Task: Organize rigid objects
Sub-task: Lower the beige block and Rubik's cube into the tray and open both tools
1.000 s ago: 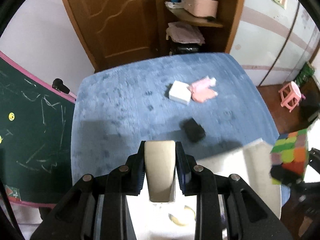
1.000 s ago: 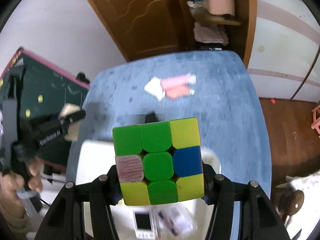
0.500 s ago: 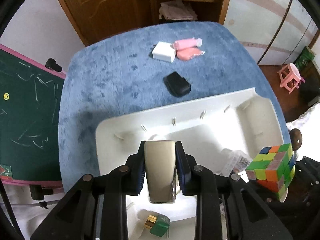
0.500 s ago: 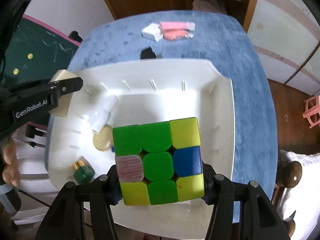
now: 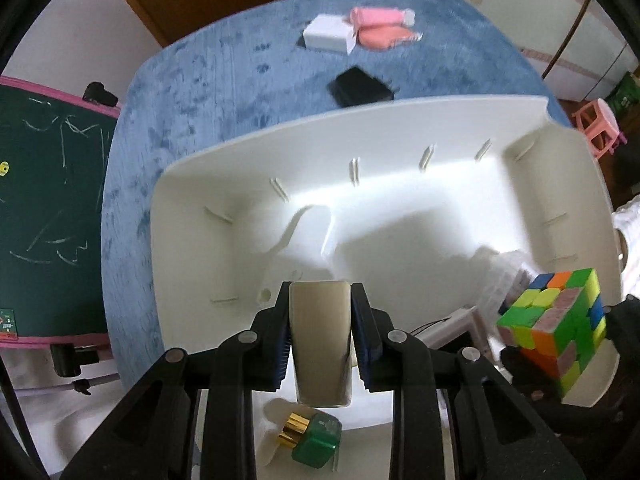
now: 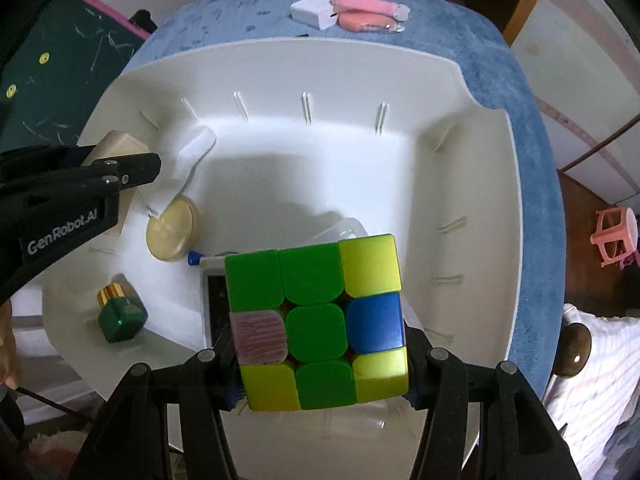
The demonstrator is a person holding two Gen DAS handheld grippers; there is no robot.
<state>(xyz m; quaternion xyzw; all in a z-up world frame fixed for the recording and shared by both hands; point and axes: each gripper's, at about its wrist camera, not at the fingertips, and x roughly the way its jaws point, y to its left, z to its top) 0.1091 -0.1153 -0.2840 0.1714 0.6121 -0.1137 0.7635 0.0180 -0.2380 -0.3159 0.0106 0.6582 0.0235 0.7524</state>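
My left gripper [image 5: 320, 344] is shut on a beige wedge-shaped block [image 5: 319, 336] and holds it over the near left part of a big white bin [image 5: 400, 128]. The block also shows in the right wrist view [image 6: 120, 148]. My right gripper [image 6: 320, 364] is shut on a scrambled puzzle cube [image 6: 320, 320] above the bin's [image 6: 472, 92] near right part; the cube also shows in the left wrist view [image 5: 556, 328]. In the bin lie a green bottle with a gold cap [image 6: 120, 312], a round beige disc [image 6: 172, 232], a white tube [image 6: 192, 152] and a white device [image 6: 212, 300] under the cube.
The bin stands on a blue-covered table [image 5: 192, 92]. Beyond the bin lie a black block [image 5: 360, 86], a white box [image 5: 328, 34] and pink packets [image 5: 384, 26]. A green chalkboard [image 5: 44, 184] stands at the left; a pink stool [image 5: 600, 124] at the right.
Both grippers have come down and forward over the bin with their loads still held; the bin now fills both views. The cube hangs lower over the white device.
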